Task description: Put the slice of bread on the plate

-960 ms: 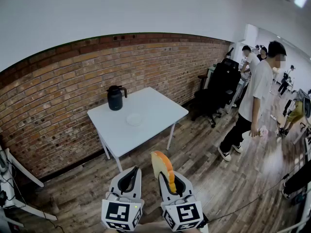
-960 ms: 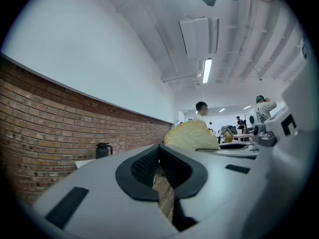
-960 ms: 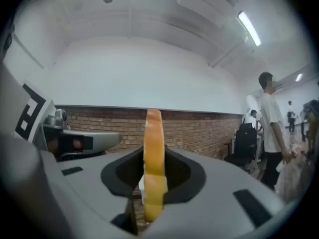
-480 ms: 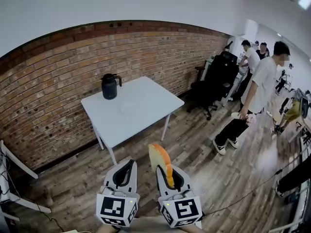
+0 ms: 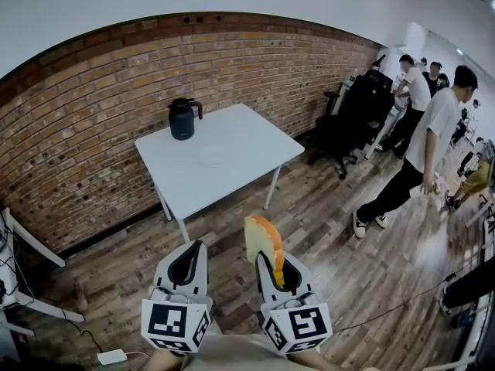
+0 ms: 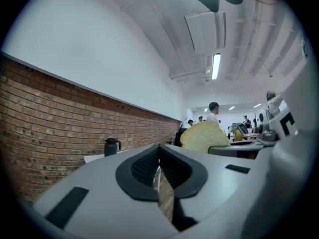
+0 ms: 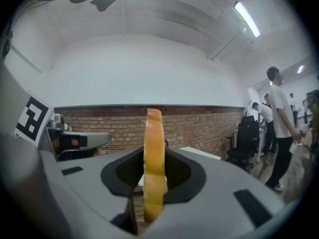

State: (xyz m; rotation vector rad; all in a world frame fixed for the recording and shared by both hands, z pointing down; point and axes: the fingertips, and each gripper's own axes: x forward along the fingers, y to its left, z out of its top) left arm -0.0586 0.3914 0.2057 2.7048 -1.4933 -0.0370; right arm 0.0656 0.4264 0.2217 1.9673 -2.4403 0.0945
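Observation:
A slice of bread (image 5: 263, 238) with an orange crust stands on edge in my right gripper (image 5: 272, 273), which is shut on its lower part. In the right gripper view the bread (image 7: 154, 158) fills the gap at the right gripper (image 7: 154, 183), edge towards the camera. My left gripper (image 5: 186, 265) is beside it on the left, shut with nothing in it; its pads (image 6: 149, 163) meet at the tips. A small white plate (image 5: 213, 156) lies on a white table (image 5: 255, 141) some way ahead, by the brick wall. Both grippers are held level over the wooden floor, well short of the table.
A dark jug (image 5: 182, 120) stands at the table's back left corner. A black office chair (image 5: 357, 122) is to the right of the table. A person in a white shirt (image 5: 433, 141) walks at the right, with other people behind. A white power strip (image 5: 112, 356) lies on the floor at lower left.
The table and plate have shifted in the head view and now sit a little higher. The walking person has moved further right. The bread stays gripped in the right gripper.

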